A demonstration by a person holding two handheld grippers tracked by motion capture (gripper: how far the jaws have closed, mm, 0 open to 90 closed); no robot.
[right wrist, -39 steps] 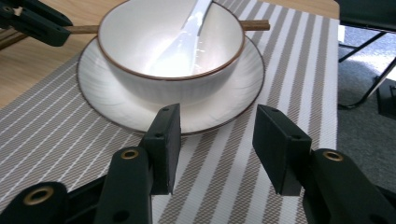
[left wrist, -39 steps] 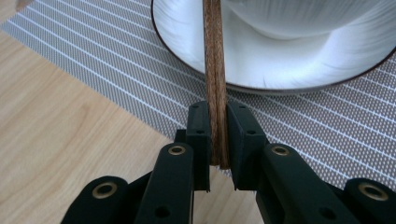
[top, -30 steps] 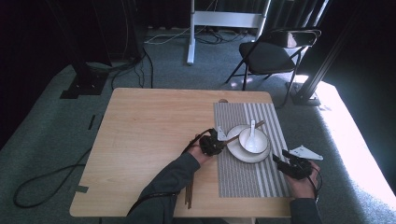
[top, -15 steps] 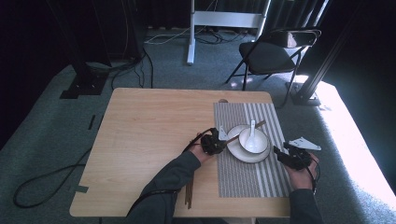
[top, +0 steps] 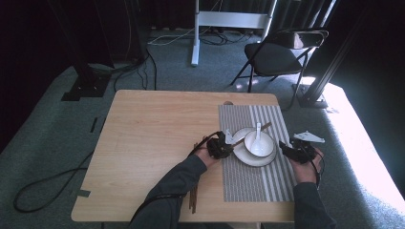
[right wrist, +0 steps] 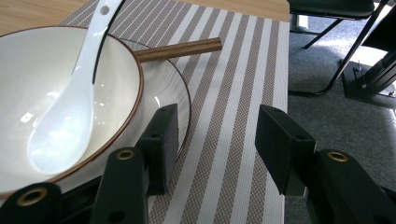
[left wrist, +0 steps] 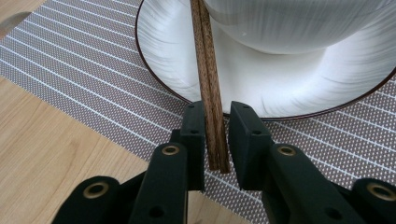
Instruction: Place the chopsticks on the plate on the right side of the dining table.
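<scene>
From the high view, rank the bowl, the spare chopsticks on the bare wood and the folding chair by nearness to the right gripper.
1. Bowl, on the plate just to the left of the right gripper.
2. Spare chopsticks, at the near table edge, beyond the placemat.
3. Folding chair, on the carpet past the table's far side.

chopsticks [left wrist: 209,84] between hand-held gripper [left wrist: 215,140], plate [left wrist: 289,88]
</scene>
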